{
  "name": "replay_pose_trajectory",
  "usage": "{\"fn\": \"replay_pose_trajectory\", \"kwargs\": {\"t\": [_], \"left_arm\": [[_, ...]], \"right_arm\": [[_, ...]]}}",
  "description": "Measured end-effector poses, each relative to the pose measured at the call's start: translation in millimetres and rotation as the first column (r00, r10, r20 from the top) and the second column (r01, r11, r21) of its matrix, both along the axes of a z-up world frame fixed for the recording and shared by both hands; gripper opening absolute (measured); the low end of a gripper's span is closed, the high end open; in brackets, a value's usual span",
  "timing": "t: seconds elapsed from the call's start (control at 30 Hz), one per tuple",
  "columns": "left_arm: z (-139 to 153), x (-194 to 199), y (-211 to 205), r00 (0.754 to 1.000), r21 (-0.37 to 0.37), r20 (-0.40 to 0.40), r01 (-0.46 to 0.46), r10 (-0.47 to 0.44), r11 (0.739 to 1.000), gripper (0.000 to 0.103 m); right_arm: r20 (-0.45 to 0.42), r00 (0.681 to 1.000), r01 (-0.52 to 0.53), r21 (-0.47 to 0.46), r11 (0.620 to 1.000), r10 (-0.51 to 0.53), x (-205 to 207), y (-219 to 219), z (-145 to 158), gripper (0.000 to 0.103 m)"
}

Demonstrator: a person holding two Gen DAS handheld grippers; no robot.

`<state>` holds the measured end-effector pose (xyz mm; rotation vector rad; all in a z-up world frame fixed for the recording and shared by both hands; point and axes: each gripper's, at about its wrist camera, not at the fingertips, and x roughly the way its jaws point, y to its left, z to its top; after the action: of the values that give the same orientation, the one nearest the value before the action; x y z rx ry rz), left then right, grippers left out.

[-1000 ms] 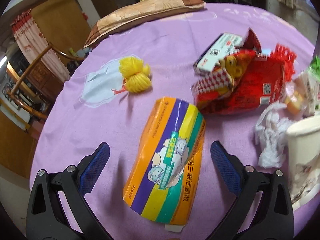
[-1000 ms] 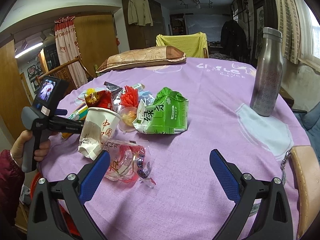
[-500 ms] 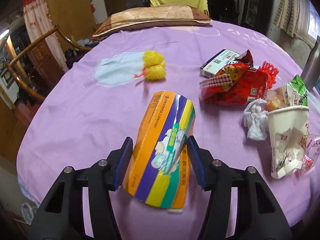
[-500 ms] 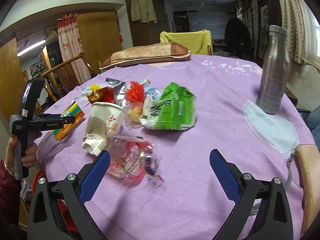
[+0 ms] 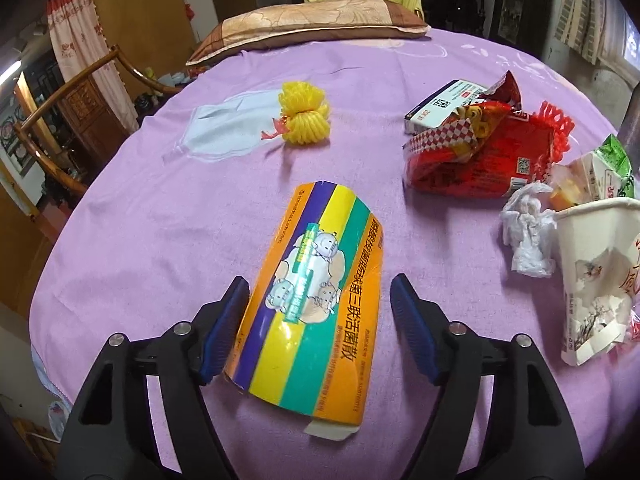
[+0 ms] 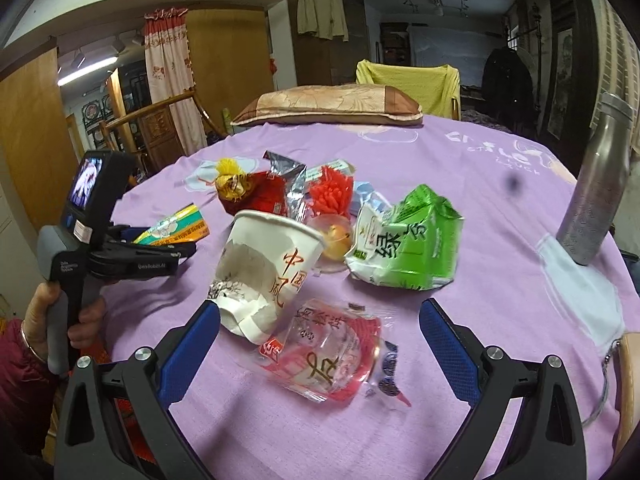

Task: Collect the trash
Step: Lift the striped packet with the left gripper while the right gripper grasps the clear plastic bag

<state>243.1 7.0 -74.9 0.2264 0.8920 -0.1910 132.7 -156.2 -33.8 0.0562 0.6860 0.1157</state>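
Jaws of the left gripper point(image 5: 316, 328) stand about half open in the left wrist view, and they have just been opening. Between them we see the striped carton point(image 5: 316, 312), flattened, lying on the purple cloth of the table point(image 5: 160, 240). The left blue pad point(image 5: 224, 328) lies against the carton's left edge; the right pad point(image 5: 412, 332) stands clear of it, with cloth showing in the gap. We would not call this a grip. Beyond the carton, toward the far side, sits a yellow net ball point(image 5: 305, 119). To the carton's right lie a red snack bag point(image 5: 472, 160), a crumpled white tissue point(image 5: 528, 232) and a torn paper cup point(image 5: 596, 276), the tissue touching the cup's near side.

In the right wrist view, the jaws of the right gripper point(image 6: 320, 352) are wide open and touch nothing. A clear wrapper with red print point(image 6: 328, 356) lies on the table between them, well apart from either pad. The paper cup point(image 6: 268, 268) lies tipped over just behind the wrapper and touches it. To the cup's right we see a green packet point(image 6: 408, 248), and far right of that a steel bottle point(image 6: 596, 184) standing upright. Left of the cup, a hand point(image 6: 72, 308) in a dark red sleeve holds the left gripper point(image 6: 168, 246), with the striped carton point(image 6: 176, 228) at its tips. Whether the pads press on it we cannot tell from here.
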Motion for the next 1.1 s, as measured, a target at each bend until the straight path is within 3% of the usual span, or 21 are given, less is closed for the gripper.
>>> {"fn": "replay_pose_trajectory", "kwargs": {"t": [0.1,0.23,0.4,0.53,0.6,0.63,0.67,0.73,0.93,1.0,1.1], "left_arm": [[2,-4,1,1.000,-0.019,0.020,0.012,-0.012,1.000,0.059],[14,-14,11,0.999,-0.077,0.048,0.015,-0.011,0.997,0.059],[34,-26,30,0.997,-0.133,0.076,-0.014,0.024,0.991,0.058],[46,-40,52,0.993,-0.139,0.096,-0.058,0.071,0.989,0.056],[50,-46,66,0.991,-0.155,0.092,-0.081,0.096,0.985,0.053],[50,-49,72,0.991,-0.165,0.088,-0.089,0.105,0.982,0.053],[51,-51,78,0.990,-0.176,0.084,-0.098,0.114,0.980,0.053],[50,-52,84,0.989,-0.186,0.079,-0.106,0.123,0.977,0.053],[32,-48,75,0.995,-0.167,0.053,-0.079,0.089,0.983,0.055],[26,-45,69,0.994,-0.121,0.046,-0.095,0.101,0.988,0.075],[19,-40,69,0.991,-0.085,0.057,-0.116,0.122,0.990,0.081]], "right_arm": [[-0.028,0.999,0.020,-0.028,0.999,-0.021,0,-2,-11,0.097],[-0.056,0.997,0.047,-0.009,0.999,-0.047,-7,-18,-19,0.097],[-0.086,0.996,0.011,0.081,0.997,-0.004,-7,-26,-27,0.097],[-0.091,0.996,0.015,0.054,0.998,-0.010,0,-18,-32,0.095],[-0.095,0.995,0.011,0.064,0.998,-0.005,2,-18,-33,0.058],[-0.100,0.995,0.000,0.075,0.997,0.007,4,-18,-34,0.019],[-0.116,0.993,-0.008,0.103,0.995,0.020,5,-20,-34,0.003],[-0.103,0.994,-0.003,0.165,0.986,0.021,2,-29,-31,0.003],[-0.046,0.999,0.034,0.139,0.990,-0.028,-13,-39,-11,0.003],[-0.048,0.998,0.035,0.141,0.989,-0.029,-15,-42,-10,0.003],[-0.054,0.998,0.030,0.147,0.989,-0.022,-14,-42,-11,0.004]]}}
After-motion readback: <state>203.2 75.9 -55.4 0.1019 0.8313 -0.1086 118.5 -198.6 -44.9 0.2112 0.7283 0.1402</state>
